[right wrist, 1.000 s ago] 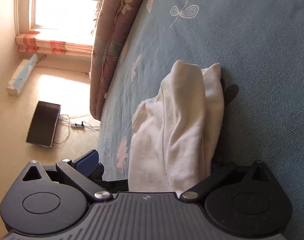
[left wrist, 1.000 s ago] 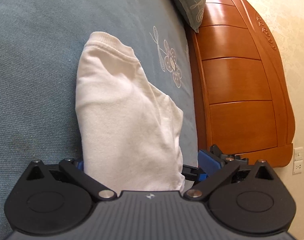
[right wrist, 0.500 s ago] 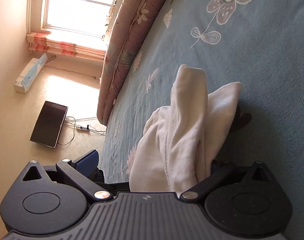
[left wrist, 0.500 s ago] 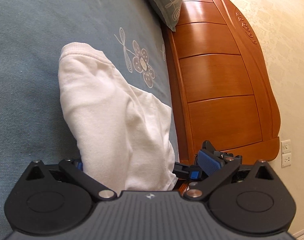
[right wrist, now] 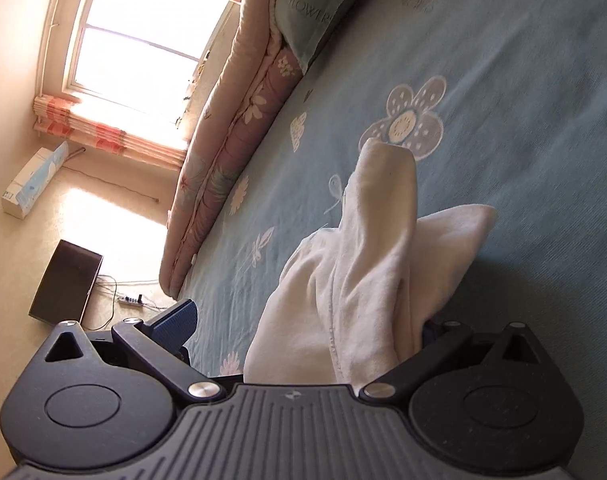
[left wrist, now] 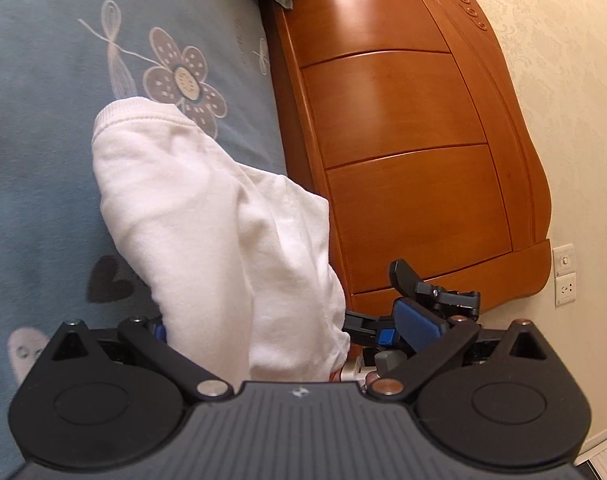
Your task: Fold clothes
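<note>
A white garment (left wrist: 207,232), folded into a thick bundle, hangs lifted over the blue flowered bed sheet (left wrist: 43,120). My left gripper (left wrist: 279,332) has the bundle between its wide-apart fingers, with the blue right finger (left wrist: 415,320) visible and the left one hidden behind cloth. In the right wrist view the same white garment (right wrist: 363,280) drapes between the fingers of my right gripper (right wrist: 303,328); the blue left finger (right wrist: 175,320) stands clear of the cloth and the right one is buried under it. Whether either grip presses the cloth is hidden.
A wooden headboard (left wrist: 403,140) stands right of the bed edge, with wall sockets (left wrist: 565,276) beyond it. A green pillow (right wrist: 315,4) and a rolled pink quilt (right wrist: 239,128) lie at the bed's far side. A dark box (right wrist: 65,280) and cables sit on the floor under the window.
Both grippers have lifted and carried the white bundle across the bed toward the headboard and pillow side. The bundle now hangs higher above the sheet.
</note>
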